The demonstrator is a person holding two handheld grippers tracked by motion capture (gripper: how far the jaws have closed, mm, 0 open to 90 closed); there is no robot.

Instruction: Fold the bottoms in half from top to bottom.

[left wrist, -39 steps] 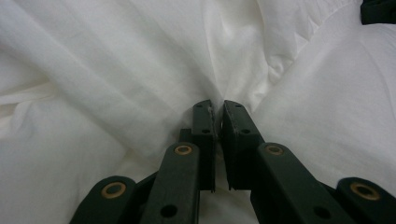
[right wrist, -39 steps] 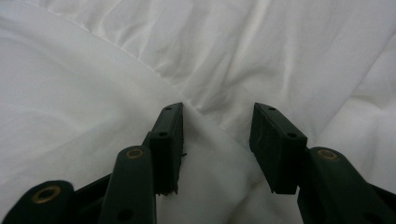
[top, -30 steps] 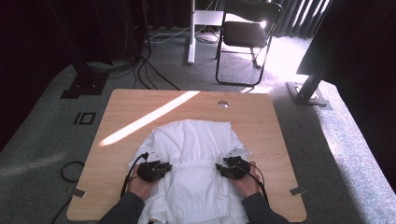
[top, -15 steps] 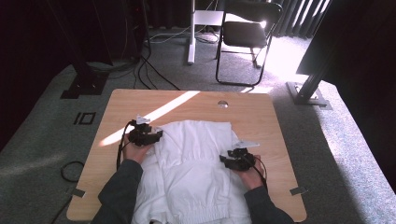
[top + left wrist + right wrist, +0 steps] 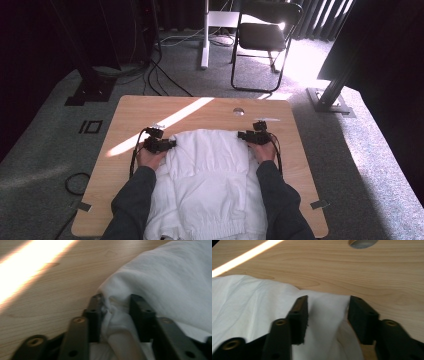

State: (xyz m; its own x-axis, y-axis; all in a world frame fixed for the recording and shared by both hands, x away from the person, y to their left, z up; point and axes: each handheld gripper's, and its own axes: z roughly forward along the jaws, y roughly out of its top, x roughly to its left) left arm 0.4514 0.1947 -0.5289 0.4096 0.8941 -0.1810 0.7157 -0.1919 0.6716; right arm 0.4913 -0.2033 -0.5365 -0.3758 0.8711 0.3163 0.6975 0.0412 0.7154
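The white garment (image 5: pixel 207 185) lies spread down the middle of the worktop (image 5: pixel 300 165), its near hem at my edge and its far edge folded over into a rounded ridge. I read this as a folding job, and the step in hand is laying that far fold flat.

My left hand-held gripper (image 5: pixel 172 144) is at the fold's left corner; in the left gripper view its jaws stand a little apart with a bunched wad of cloth (image 5: pixel 113 312) pinched between them, so it has hold of the fabric. My right hand-held gripper (image 5: pixel 241 134) sits at the right corner. In the right gripper view its jaws are wide apart, straddling a flat tongue of cloth (image 5: pixel 327 315) without clamping it.

Next, I judge, the left should let go so the corner settles, then both should back off clear of the cloth without dragging it. A cable hole (image 5: pixel 238 111) sits just beyond.
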